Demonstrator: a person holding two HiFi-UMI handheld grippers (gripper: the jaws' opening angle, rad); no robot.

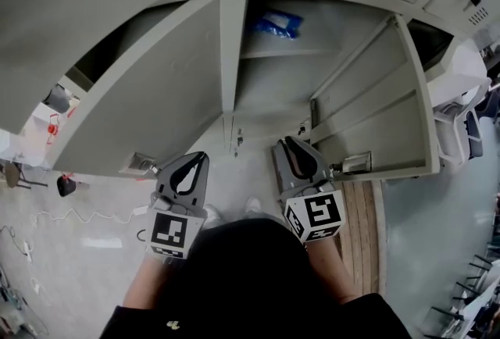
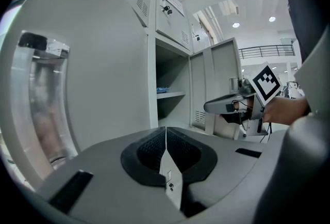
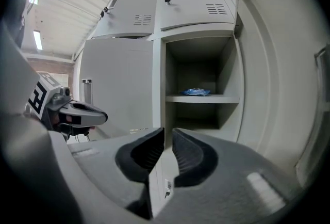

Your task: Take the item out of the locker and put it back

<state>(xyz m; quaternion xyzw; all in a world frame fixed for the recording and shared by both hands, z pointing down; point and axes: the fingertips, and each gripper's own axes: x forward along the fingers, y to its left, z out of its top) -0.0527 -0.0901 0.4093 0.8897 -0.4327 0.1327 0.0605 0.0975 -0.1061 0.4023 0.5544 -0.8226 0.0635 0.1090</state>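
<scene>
Grey left gripper (image 1: 197, 162), black-white marker cube (image 1: 171, 232)

Pale grey locker (image 1: 269, 91), blue packet (image 1: 275, 22), dark grey right gripper (image 1: 289, 144), black-and-white patterned cube (image 1: 316, 214)

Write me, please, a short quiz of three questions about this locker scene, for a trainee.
1. True or false: the blue packet lies on the shelf inside the locker.
2. What is between the jaws of the left gripper? A the packet; B nothing; C a key.
3. Fill in: the locker's door stands ____.
Key: 1 true; 2 B; 3 open.
</scene>
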